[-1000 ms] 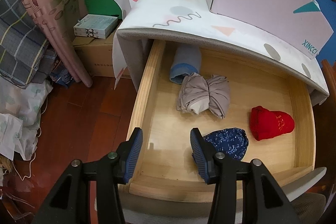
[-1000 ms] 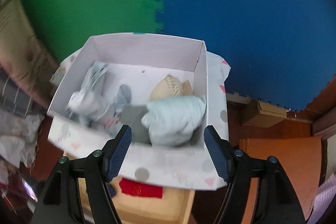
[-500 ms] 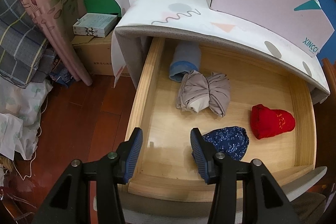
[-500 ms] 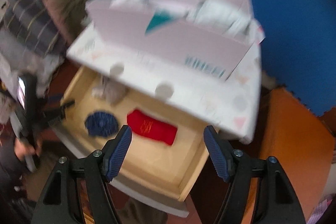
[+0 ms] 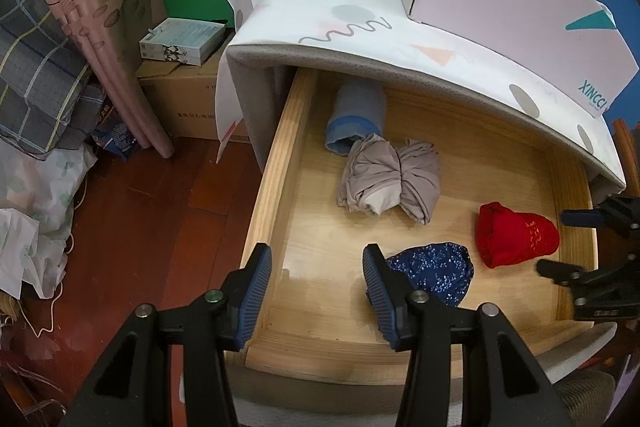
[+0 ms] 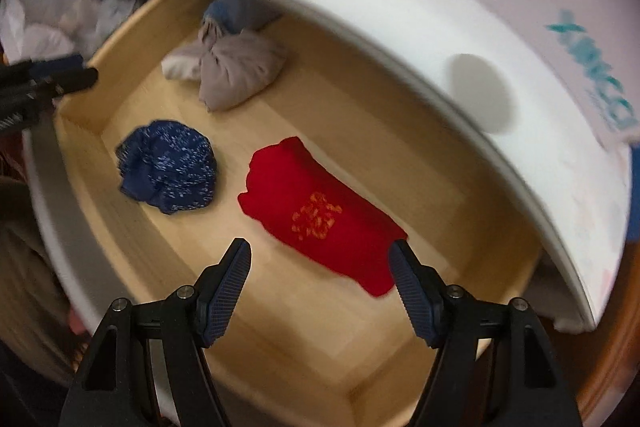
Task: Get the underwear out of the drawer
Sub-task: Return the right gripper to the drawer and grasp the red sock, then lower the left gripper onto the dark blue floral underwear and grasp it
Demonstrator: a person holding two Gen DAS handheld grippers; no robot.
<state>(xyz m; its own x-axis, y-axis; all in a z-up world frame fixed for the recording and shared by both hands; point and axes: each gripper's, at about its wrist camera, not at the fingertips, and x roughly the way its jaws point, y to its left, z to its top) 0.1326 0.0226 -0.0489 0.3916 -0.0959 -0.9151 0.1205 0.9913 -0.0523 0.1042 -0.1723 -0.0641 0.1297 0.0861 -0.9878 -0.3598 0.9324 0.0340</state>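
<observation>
The wooden drawer (image 5: 272, 179) stands pulled out. In it lie a red folded underwear (image 5: 516, 241) at the right, a navy speckled bundle (image 5: 432, 273) at the front, a grey-beige bundle (image 5: 388, 183) in the middle and a blue-grey roll (image 5: 356, 119) at the back. My left gripper (image 5: 316, 287) hovers open over the drawer's front left corner, beside the navy bundle, with nothing between its fingers. My right gripper (image 6: 320, 267) points down, open, just above the red underwear (image 6: 320, 211), which sits partly between its fingers. It also shows as the right gripper (image 5: 568, 243) at the drawer's right wall.
A patterned cloth (image 5: 340, 15) covers the cabinet top and overhangs the back of the drawer. A pale pink box (image 5: 500, 7) stands on it. On the red wooden floor at the left are a cardboard box (image 5: 184, 99), a curtain (image 5: 100, 27) and piled fabric.
My right gripper has dropped from above the pink box to just over the red underwear in the drawer, and now appears in the left wrist view. My left gripper has stayed put.
</observation>
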